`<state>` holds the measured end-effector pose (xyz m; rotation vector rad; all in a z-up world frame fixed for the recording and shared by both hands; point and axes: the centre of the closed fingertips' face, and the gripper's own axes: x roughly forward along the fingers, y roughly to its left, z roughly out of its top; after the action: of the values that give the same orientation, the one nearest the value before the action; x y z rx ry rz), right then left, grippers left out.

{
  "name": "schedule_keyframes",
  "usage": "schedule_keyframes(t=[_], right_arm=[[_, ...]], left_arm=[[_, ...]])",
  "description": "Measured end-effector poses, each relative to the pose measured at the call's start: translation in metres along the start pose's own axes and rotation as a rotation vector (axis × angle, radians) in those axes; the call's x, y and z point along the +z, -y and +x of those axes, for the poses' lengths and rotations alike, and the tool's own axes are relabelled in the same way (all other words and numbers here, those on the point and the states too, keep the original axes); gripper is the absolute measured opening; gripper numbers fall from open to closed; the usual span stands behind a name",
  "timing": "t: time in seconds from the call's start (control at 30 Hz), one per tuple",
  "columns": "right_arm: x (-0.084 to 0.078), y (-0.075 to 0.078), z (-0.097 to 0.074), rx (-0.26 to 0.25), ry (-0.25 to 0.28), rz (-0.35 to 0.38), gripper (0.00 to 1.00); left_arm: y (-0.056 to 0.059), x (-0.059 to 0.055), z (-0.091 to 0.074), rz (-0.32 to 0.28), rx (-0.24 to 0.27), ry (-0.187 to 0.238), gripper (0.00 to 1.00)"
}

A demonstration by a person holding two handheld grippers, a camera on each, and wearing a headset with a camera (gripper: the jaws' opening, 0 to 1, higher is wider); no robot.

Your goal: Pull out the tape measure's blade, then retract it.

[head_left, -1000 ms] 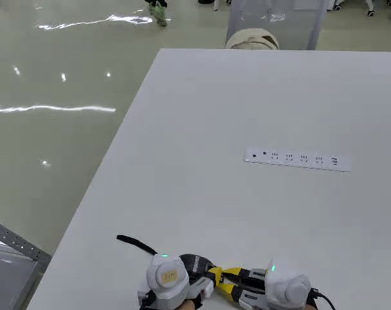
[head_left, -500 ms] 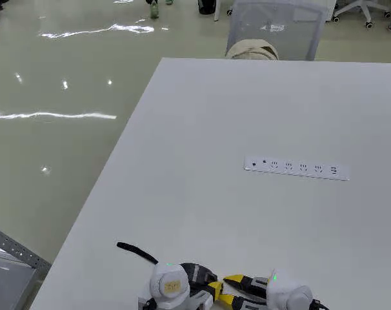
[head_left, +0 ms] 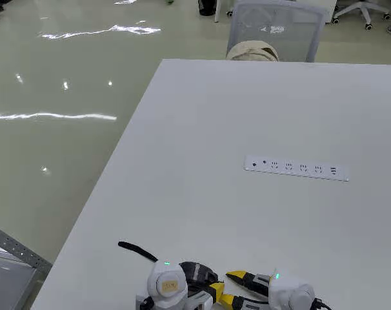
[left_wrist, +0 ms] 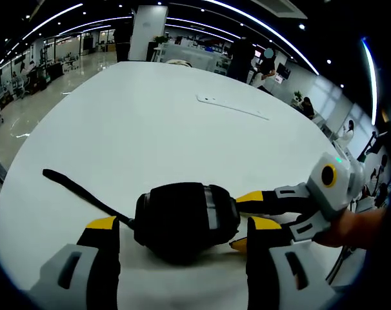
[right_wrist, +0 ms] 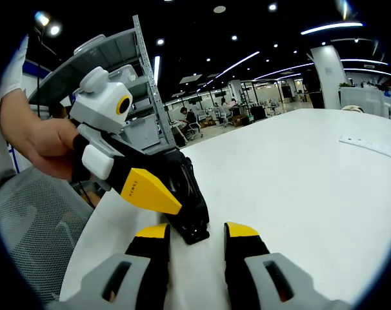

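A black tape measure (head_left: 194, 272) lies on the white table (head_left: 247, 116) near its front edge, and its black wrist strap (head_left: 134, 250) trails off to the left. In the left gripper view the tape measure (left_wrist: 182, 219) sits between the yellow-tipped jaws of my left gripper (left_wrist: 182, 227), which is shut on it. My right gripper (right_wrist: 195, 234) stands open, with the tape measure's front end (right_wrist: 194, 226) between its fingers. From the right gripper view, a left gripper finger (right_wrist: 150, 190) lies along the case. No blade is drawn out.
A white power strip (head_left: 295, 168) lies mid-table to the right. At the table's far edge stands a mesh chair (head_left: 276, 29) with a beige cushion. The table's left edge drops to a glossy floor (head_left: 53, 97). A grey metal rack (right_wrist: 140, 84) stands behind the left hand.
The head camera has tipped, so both grippers sit lower in the picture. The right gripper's fingers look spread a little wider at the tape measure's front end.
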<state>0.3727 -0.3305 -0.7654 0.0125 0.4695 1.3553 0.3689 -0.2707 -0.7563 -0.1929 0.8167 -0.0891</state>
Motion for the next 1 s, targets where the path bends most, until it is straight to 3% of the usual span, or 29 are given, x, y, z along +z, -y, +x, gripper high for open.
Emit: schedule_keyframes(t=[0.1, 0.13, 0.2, 0.33, 0.4, 0.43, 0.63, 0.73, 0.83, 0.9, 0.97, 1.0], right_arm=[[0.003, -0.001, -0.005, -0.006, 0.009, 0.005, 0.33], [0.004, -0.002, -0.007, -0.008, 0.01, 0.002, 0.33], [0.005, -0.002, -0.011, -0.013, 0.014, -0.012, 0.33], [0.009, 0.0, -0.023, -0.036, 0.023, -0.01, 0.35], [0.009, -0.001, -0.028, -0.044, 0.018, -0.015, 0.36], [0.006, 0.001, -0.032, -0.05, 0.018, -0.014, 0.37], [0.009, 0.002, -0.049, -0.082, 0.035, 0.0, 0.39], [0.009, 0.001, -0.056, -0.097, 0.038, 0.003, 0.41], [0.009, -0.001, -0.063, -0.111, 0.047, 0.005, 0.4], [0.01, -0.004, -0.067, -0.124, 0.047, 0.003, 0.42], [0.01, -0.006, -0.07, -0.131, 0.052, 0.002, 0.42], [0.01, -0.007, -0.071, -0.134, 0.056, 0.005, 0.43]], left_arm=[[0.001, 0.001, -0.002, 0.014, -0.009, 0.007, 0.79], [0.002, 0.004, -0.004, 0.028, -0.017, 0.025, 0.8], [0.002, 0.002, -0.006, 0.067, -0.025, 0.022, 0.8], [0.002, 0.002, -0.011, 0.074, -0.057, 0.035, 0.81], [0.005, 0.007, -0.014, 0.09, -0.092, 0.065, 0.81], [0.004, 0.01, -0.017, 0.128, -0.092, 0.083, 0.81], [0.002, 0.003, -0.022, 0.144, -0.125, 0.074, 0.81], [0.003, 0.001, -0.024, 0.188, -0.143, 0.071, 0.81], [0.006, -0.003, -0.025, 0.224, -0.178, 0.066, 0.8], [0.016, -0.008, -0.027, 0.238, -0.231, 0.043, 0.8], [0.018, -0.008, -0.028, 0.317, -0.233, 0.047, 0.82], [0.02, -0.01, -0.029, 0.309, -0.238, 0.039, 0.82]])
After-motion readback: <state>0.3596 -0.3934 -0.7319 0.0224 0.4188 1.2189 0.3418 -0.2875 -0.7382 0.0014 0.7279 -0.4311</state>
